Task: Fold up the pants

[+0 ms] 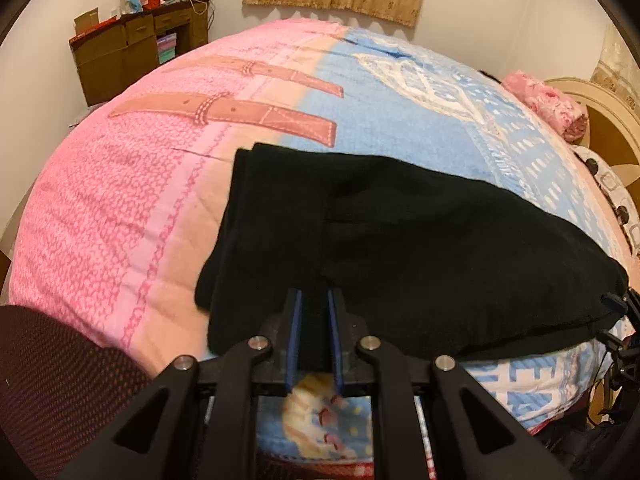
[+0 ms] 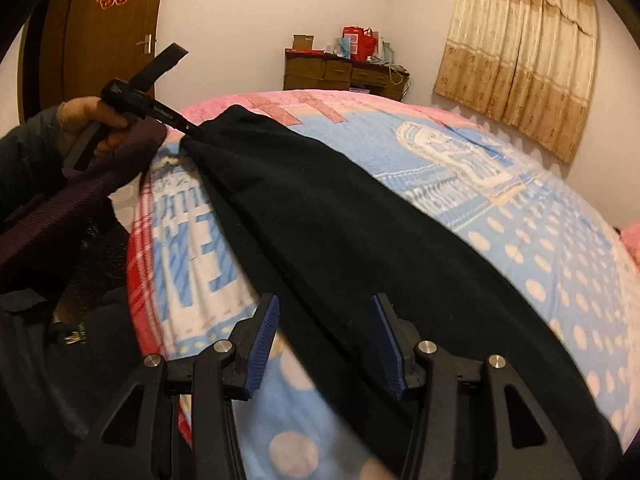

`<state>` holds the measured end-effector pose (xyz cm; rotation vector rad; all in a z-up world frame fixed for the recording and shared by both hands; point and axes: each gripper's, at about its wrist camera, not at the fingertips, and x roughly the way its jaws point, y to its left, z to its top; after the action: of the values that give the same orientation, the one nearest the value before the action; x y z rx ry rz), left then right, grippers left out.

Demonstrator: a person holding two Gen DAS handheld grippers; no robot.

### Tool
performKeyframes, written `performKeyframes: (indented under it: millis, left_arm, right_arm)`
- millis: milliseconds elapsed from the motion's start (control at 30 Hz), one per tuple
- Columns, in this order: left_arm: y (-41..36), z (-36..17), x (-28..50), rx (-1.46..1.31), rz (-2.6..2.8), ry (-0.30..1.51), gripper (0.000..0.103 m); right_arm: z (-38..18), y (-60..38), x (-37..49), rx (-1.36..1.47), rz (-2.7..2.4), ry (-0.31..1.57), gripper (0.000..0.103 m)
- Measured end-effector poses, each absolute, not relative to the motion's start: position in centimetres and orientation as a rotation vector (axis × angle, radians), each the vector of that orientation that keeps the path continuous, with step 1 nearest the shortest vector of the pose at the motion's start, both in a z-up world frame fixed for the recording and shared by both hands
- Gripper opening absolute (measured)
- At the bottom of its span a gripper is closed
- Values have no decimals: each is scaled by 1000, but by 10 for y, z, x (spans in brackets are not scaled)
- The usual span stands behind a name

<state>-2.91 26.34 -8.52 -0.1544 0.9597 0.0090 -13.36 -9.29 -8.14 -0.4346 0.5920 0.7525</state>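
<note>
Black pants [image 1: 392, 248] lie folded lengthwise across the near part of the bed, reaching from left to right. My left gripper [image 1: 314, 300] is shut on the near edge of the pants, with cloth between its blue pads. In the right wrist view the pants [image 2: 340, 240] run diagonally from the far left to the near right. My right gripper [image 2: 324, 304] is open, its blue pads spread on either side of the pants' near edge. The left gripper [image 2: 188, 128] shows at the far end, pinching the cloth.
The bed has a pink and blue quilt [image 1: 120, 200]. A brown desk [image 1: 132, 40] with clutter stands against the far wall. A pink pillow [image 1: 552, 104] and the headboard are at the right. A dark mesh chair back [image 2: 60, 200] is at the bedside.
</note>
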Motion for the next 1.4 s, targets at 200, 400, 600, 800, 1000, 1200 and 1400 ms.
performKeyframes:
  millis: [200, 400, 600, 800, 1000, 1200, 1400]
  left_arm:
    - [263, -88, -15, -146, 14, 955, 15]
    - [268, -86, -10, -154, 16, 946, 11]
    - [275, -84, -8, -166, 23, 941, 10]
    - [278, -85, -8, -173, 22, 942, 10]
    - [277, -85, -8, -154, 29, 948, 10]
    - [276, -86, -6, -147, 28, 951, 10]
    - [277, -87, -6, -158, 22, 939, 10]
  right_arm:
    - [-89, -88, -124, -462, 731, 613, 49]
    - [-106, -81, -117, -497, 719, 651, 26]
    - [-98, -83, -118, -457, 759, 672, 5]
    - [-81, -94, -130, -415, 784, 668, 3]
    - [-116, -85, -135, -409, 829, 764, 0]
    - [-103, -80, -150, -475, 815, 672, 0]
    - [-98, -89, -140, -529, 729, 612, 1]
